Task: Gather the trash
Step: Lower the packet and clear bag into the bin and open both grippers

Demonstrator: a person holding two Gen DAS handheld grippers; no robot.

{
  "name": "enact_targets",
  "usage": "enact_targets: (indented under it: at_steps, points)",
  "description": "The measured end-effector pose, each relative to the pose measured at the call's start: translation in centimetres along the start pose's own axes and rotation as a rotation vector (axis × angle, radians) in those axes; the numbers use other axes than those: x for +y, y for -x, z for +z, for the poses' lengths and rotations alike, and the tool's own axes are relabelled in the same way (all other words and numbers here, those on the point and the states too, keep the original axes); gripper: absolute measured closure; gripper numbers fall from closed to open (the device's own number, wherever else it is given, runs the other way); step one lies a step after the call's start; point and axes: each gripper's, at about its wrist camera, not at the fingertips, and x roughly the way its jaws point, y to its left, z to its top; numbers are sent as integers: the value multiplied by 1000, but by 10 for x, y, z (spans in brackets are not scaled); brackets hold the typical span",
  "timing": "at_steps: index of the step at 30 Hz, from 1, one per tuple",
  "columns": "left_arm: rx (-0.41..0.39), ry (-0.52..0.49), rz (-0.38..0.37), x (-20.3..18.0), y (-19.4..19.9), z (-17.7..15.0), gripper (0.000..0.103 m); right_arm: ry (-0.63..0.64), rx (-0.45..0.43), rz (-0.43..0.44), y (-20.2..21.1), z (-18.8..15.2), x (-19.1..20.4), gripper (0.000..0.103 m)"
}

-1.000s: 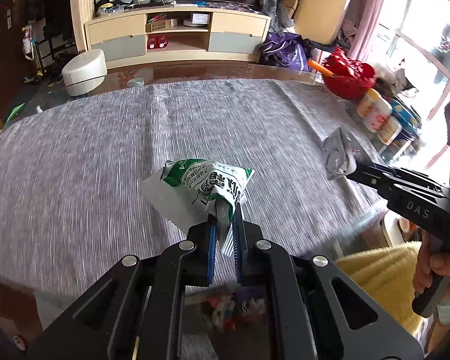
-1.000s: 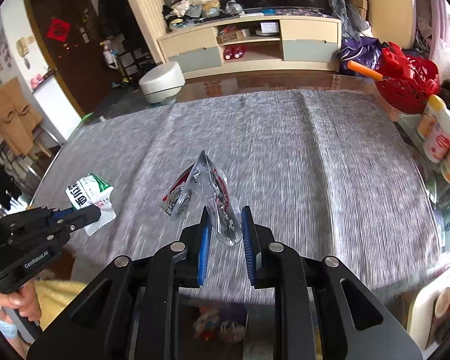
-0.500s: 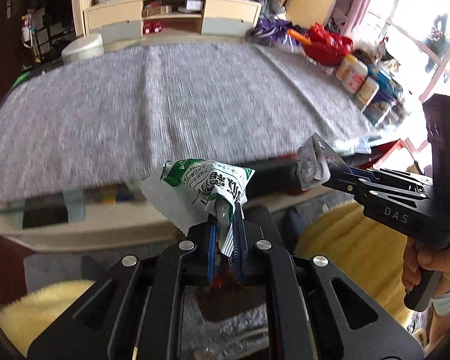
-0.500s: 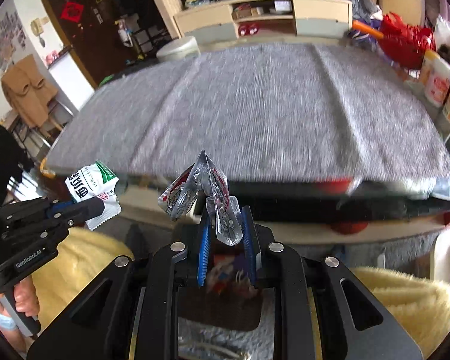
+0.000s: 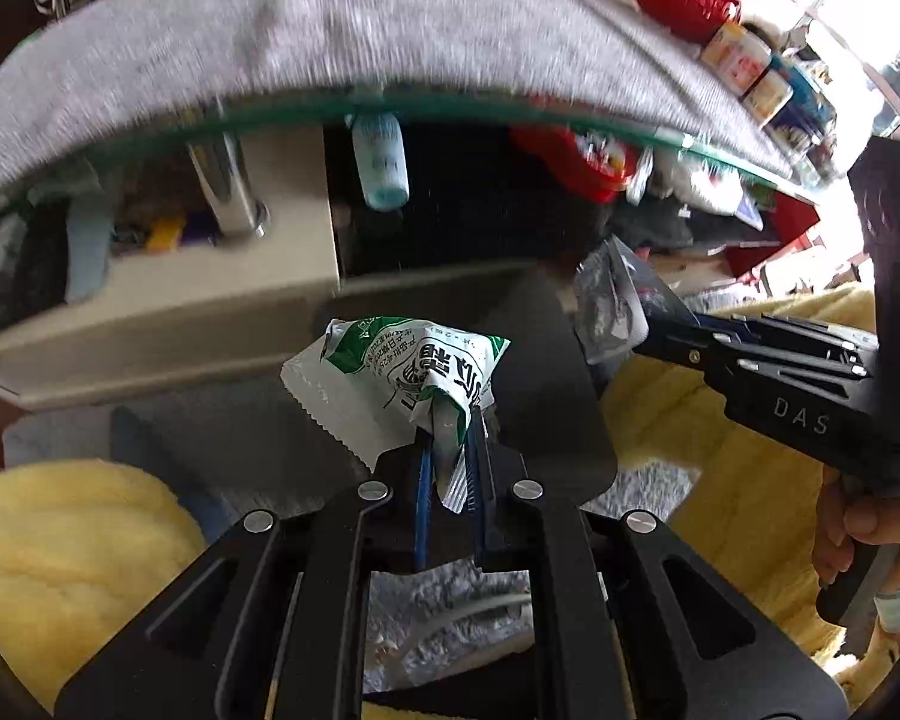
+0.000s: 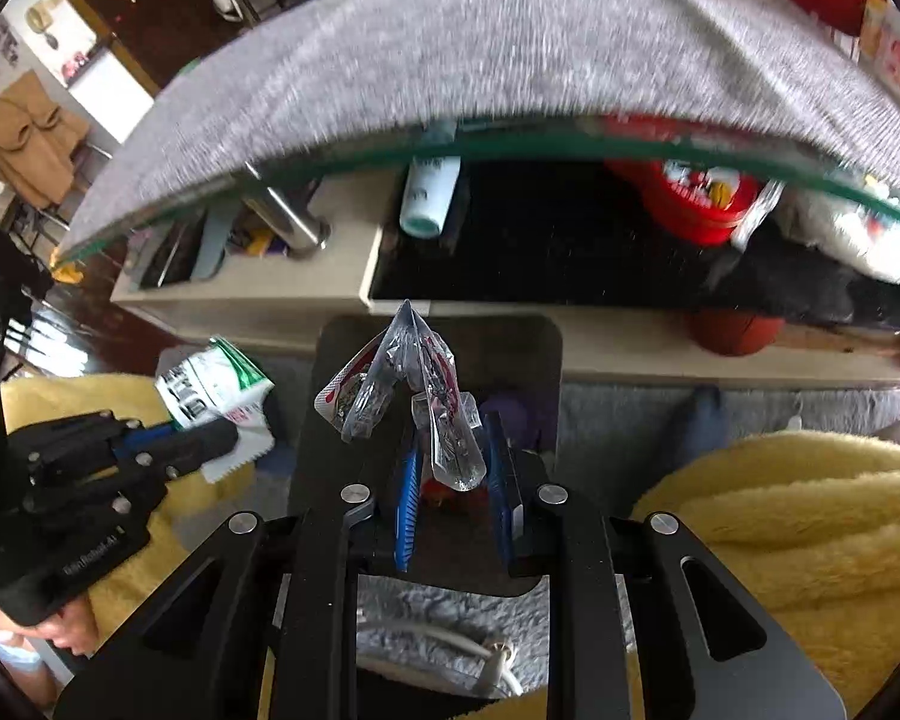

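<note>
Green-white wrapper (image 5: 414,360) pinched between left fingers (image 5: 423,474); clear wrapper (image 6: 432,414) between right fingers (image 6: 407,498).

Daylight glares from the upper right; grey tablecloth (image 5: 390,30) motion-blurred; fisheye-bent edges.

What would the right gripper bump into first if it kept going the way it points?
Probably the dark bin straight ahead of the right gripper, which holds a clear wrapper. Depth is hard to judge here.

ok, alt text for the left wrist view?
Left tongs pinch a crumpled green-and-white plastic wrapper above a dark square bin. At right, the right tongs hold a clear crinkled wrapper below the grey-clothed glass table.
</note>
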Motion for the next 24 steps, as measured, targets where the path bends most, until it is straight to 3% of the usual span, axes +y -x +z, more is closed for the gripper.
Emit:
enact_targets:
  at_steps: [13, 15, 17, 18, 19, 22, 24]
  points:
    - [123, 22, -27, 5, -49, -5, 91, -20, 107, -19, -50, 6, -2, 79]
    - [125, 18, -25, 5, -50, -3, 84, -22, 105, -17, -50, 9, -1, 79]
    - [119, 21, -22, 7, -50, -1, 76, -31, 101, -18, -50, 13, -2, 65]
    - [113, 26, -22, 8, -49, 0, 75, -36, 98, -15, -49, 15, -3, 52]
    - [108, 31, -22, 10, -48, 1, 74, -39, 94, -14, -49, 16, -3, 48]
    - [92, 44, -14, 14, -43, 4, 62, -59, 73, -7, -42, 21, -6, 48]
    - [77, 46, -4, 16, -38, 6, 48, -68, 56, -6, -37, 23, -7, 43]
